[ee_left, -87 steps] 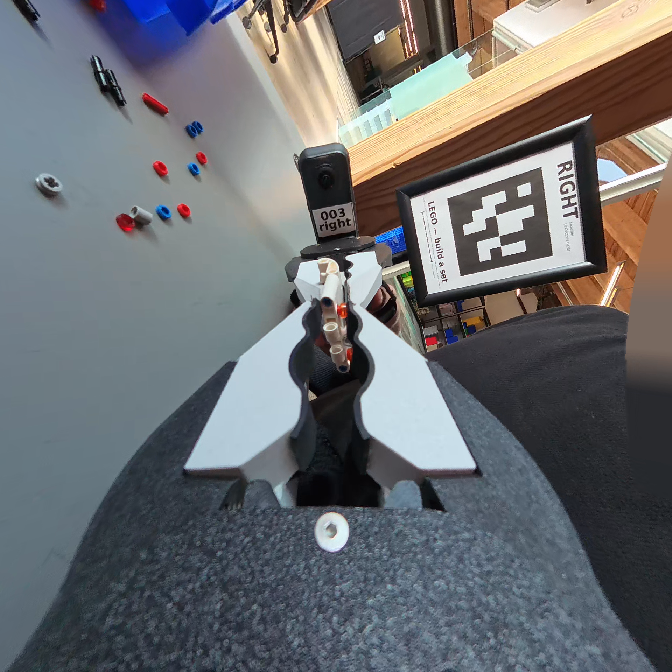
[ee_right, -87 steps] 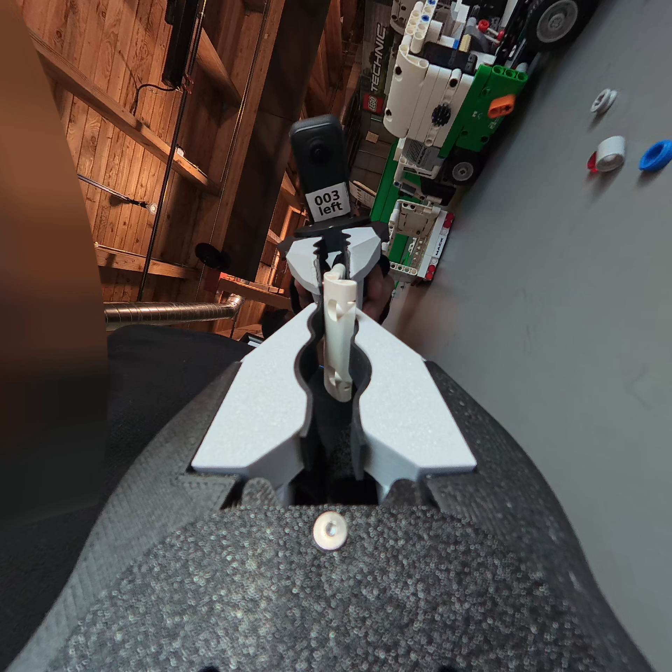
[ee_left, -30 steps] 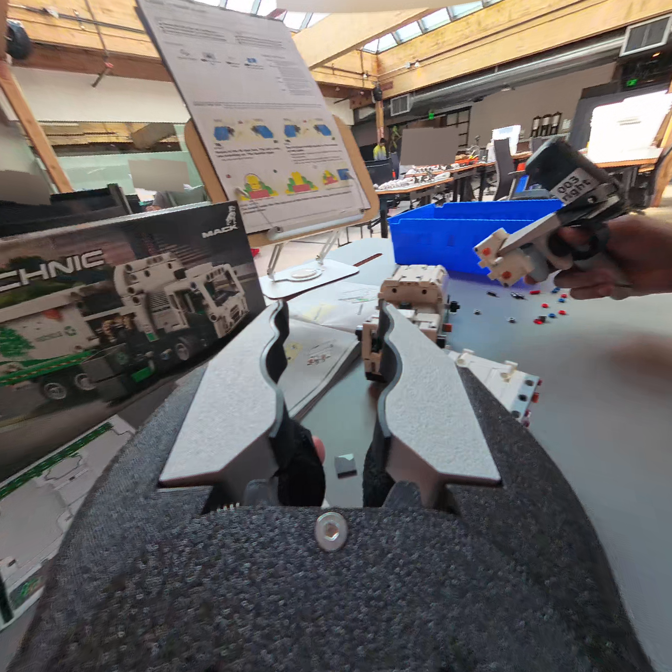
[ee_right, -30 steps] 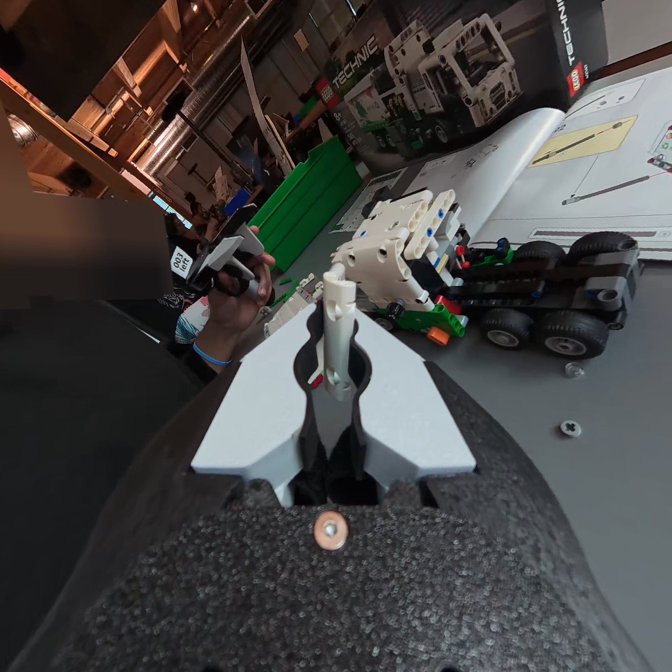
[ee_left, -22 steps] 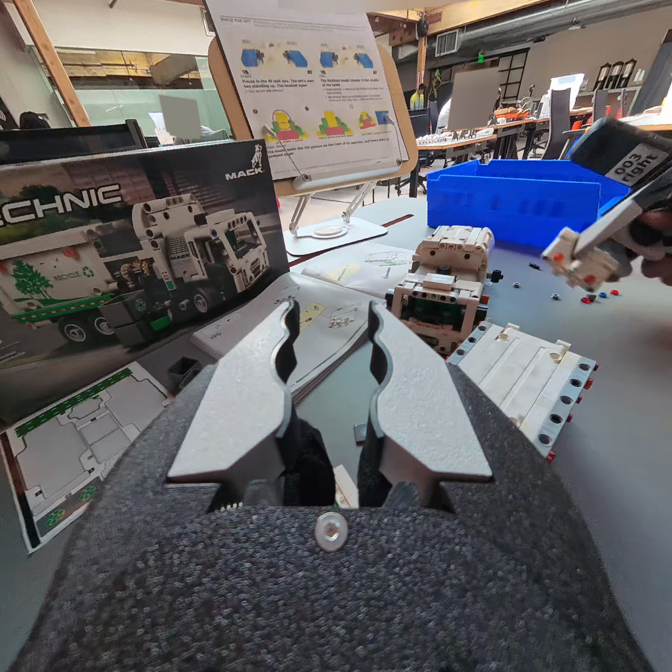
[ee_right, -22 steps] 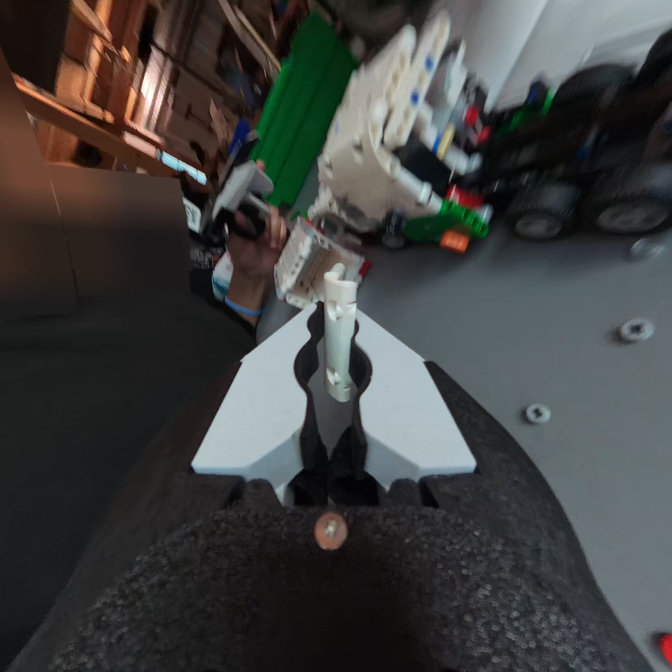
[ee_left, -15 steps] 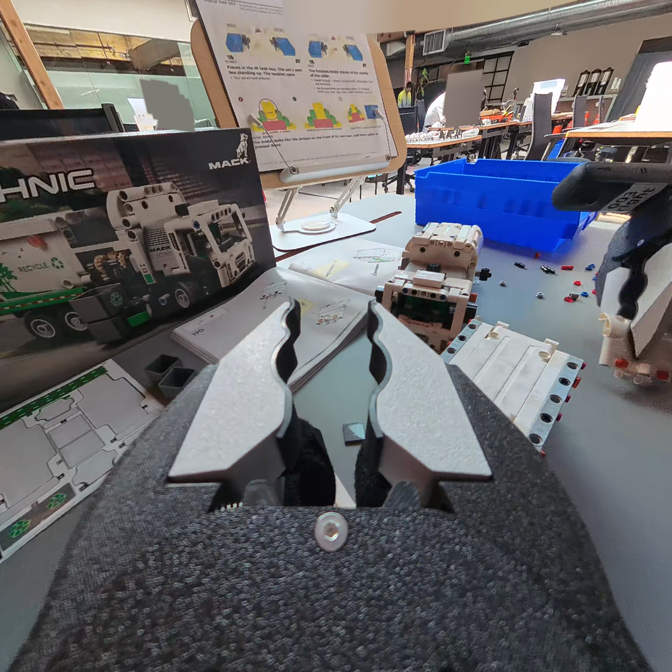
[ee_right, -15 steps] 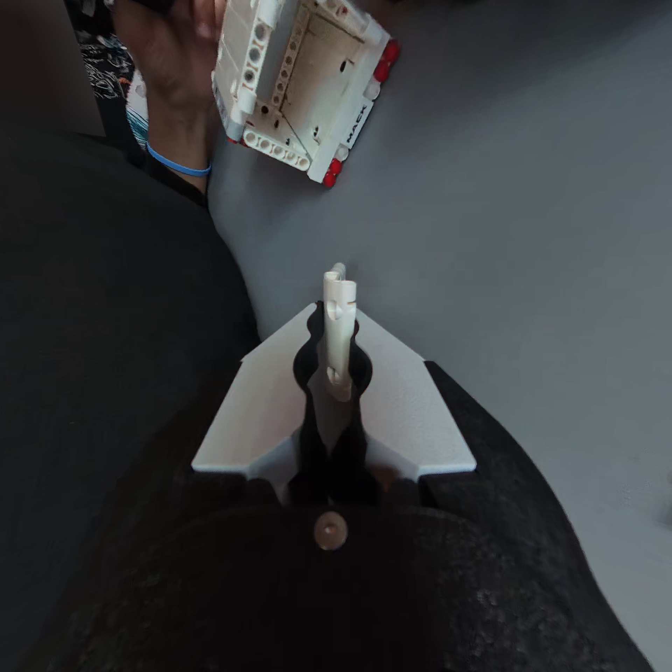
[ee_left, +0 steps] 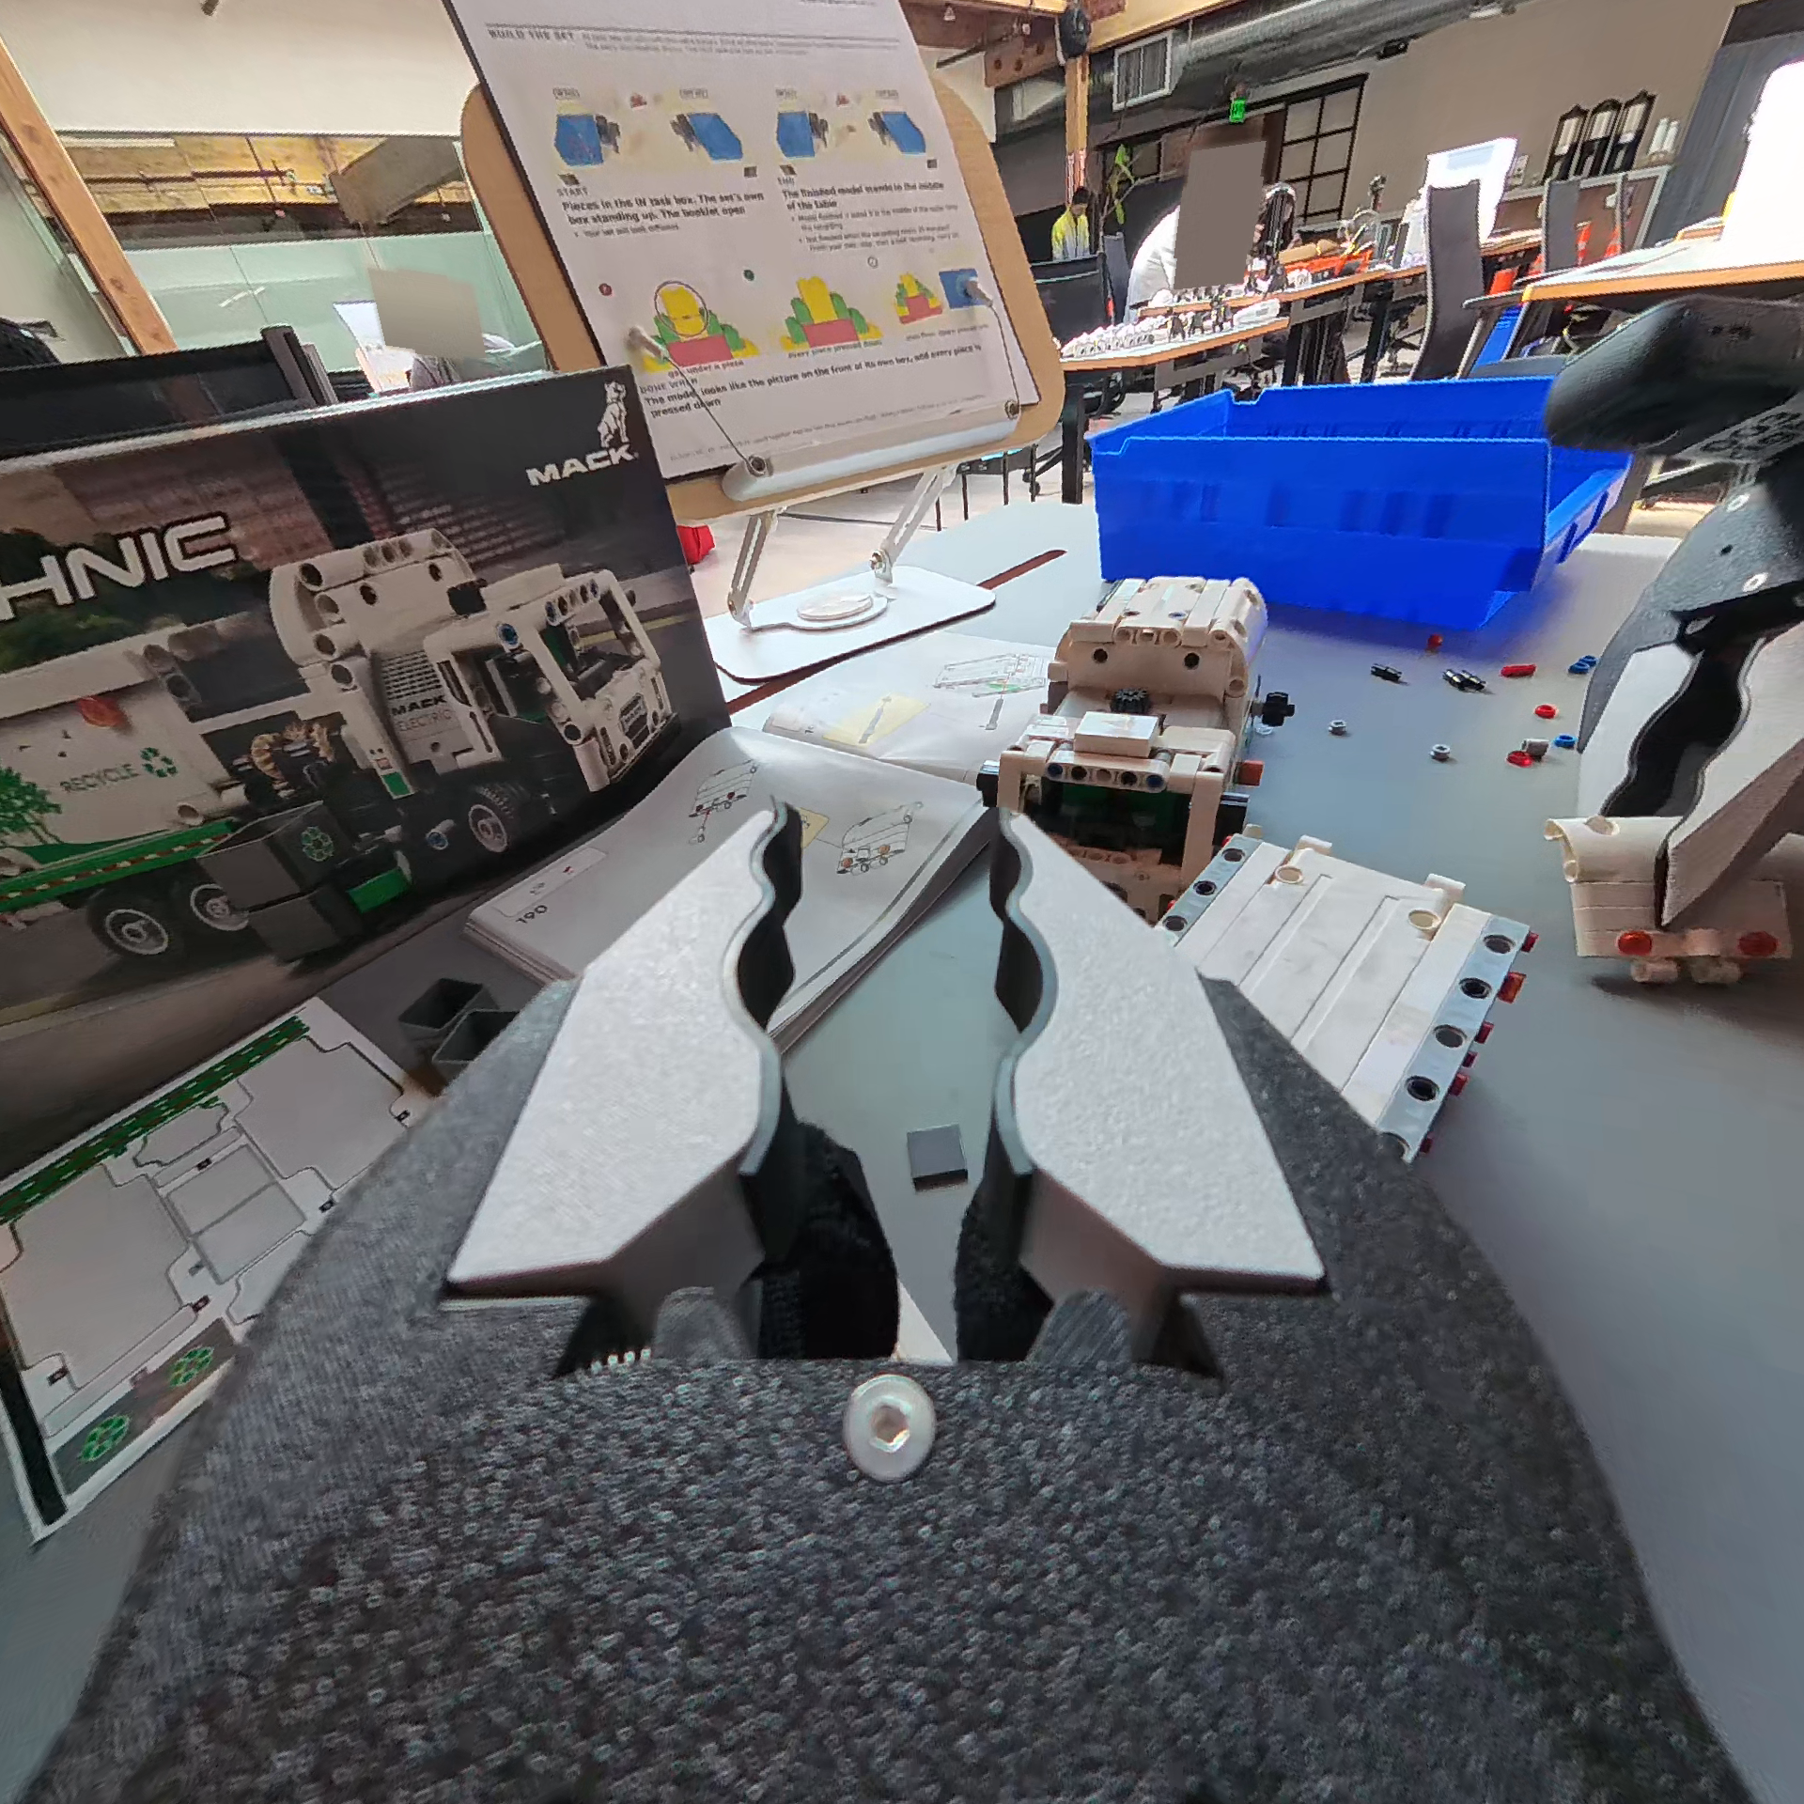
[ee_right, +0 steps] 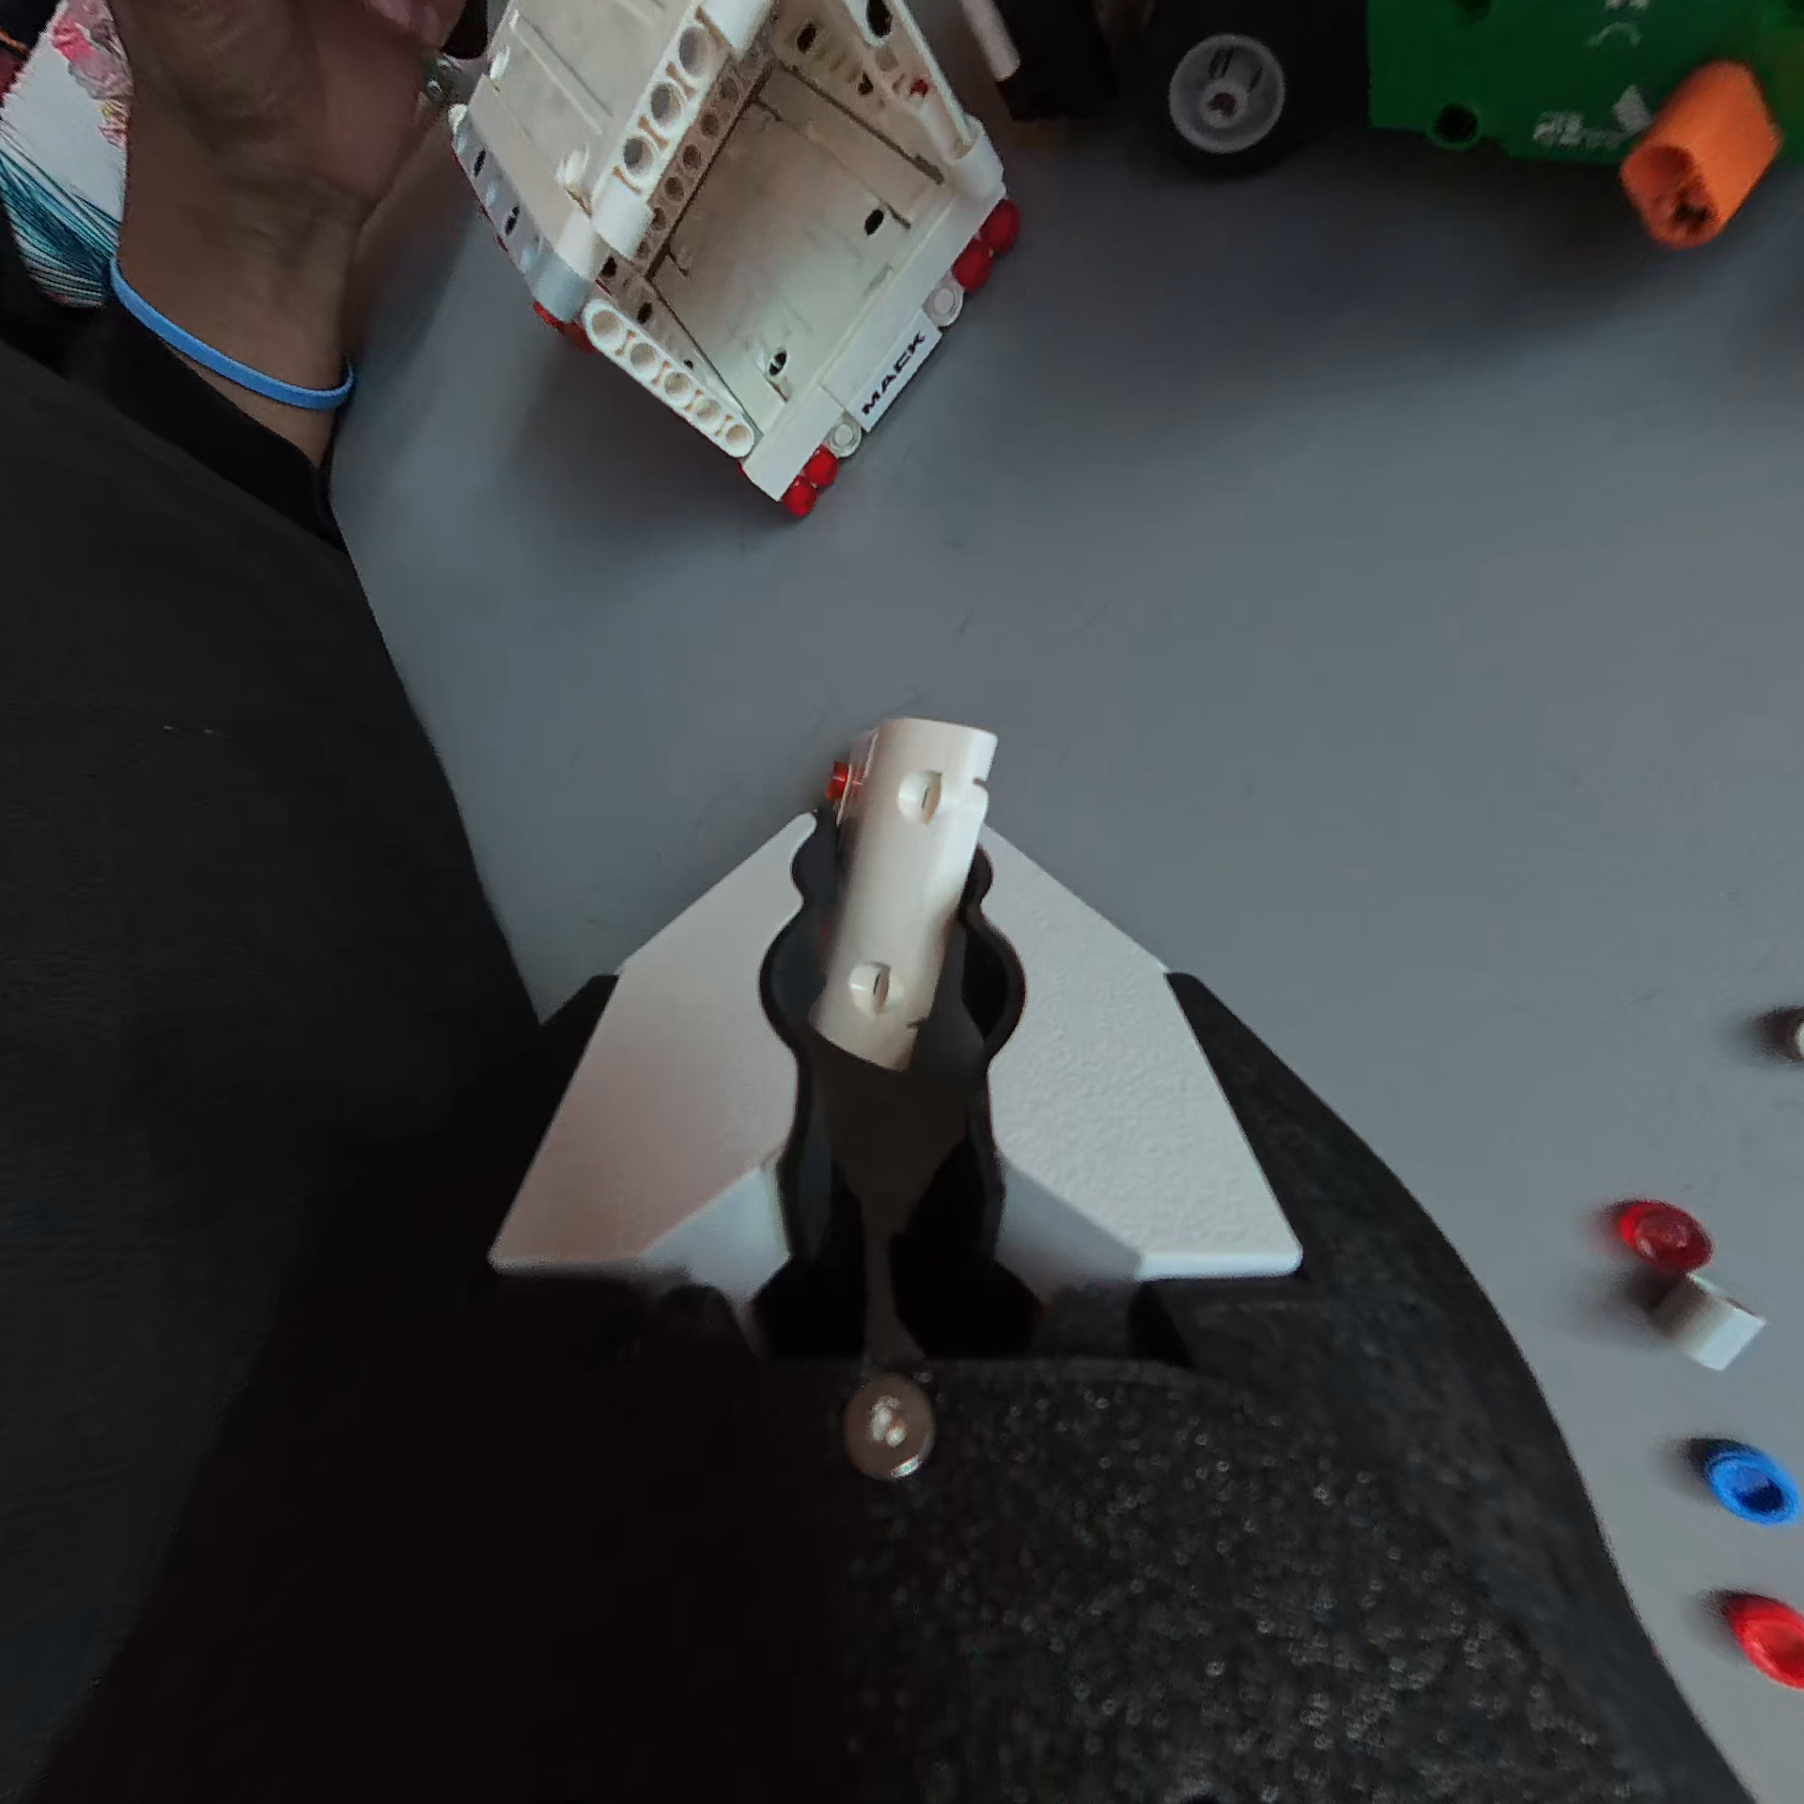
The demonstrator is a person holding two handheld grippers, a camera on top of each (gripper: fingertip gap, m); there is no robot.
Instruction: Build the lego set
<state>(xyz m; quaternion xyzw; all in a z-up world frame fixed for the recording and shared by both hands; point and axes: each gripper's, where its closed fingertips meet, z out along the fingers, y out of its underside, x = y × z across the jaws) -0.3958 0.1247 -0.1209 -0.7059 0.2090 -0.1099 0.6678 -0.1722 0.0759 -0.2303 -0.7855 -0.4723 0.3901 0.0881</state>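
My left gripper [ee_left: 888, 879] is open and empty, low over the grey table, pointing at the open booklet [ee_left: 781, 859] and the partly built white truck [ee_left: 1142, 722]. A white box-shaped panel assembly [ee_left: 1347, 976] lies right of it and also shows in the right wrist view [ee_right: 742, 244]. My right gripper [ee_right: 898, 840] is shut on a small white lego piece [ee_right: 908, 879] with red studs, tilted in the jaws. In the left wrist view the right gripper [ee_left: 1708, 781] points down, and the piece [ee_left: 1660, 898] sits on the table.
The set's box [ee_left: 322, 683] stands at left, with a sticker sheet [ee_left: 146, 1220] in front. An instruction stand [ee_left: 761, 244] and a blue bin [ee_left: 1347, 488] are behind. A small grey tile [ee_left: 935, 1157] lies under my left jaws. Loose studs [ee_right: 1660, 1235] lie right; a hand [ee_right: 244, 146] is upper left. Across from one pair of fingers to the other is roughly 25 cm.
My right gripper has come down from mid-air, bringing the white piece onto the table right of the white panel assembly. My left gripper has tilted down and closed slightly but remains open.
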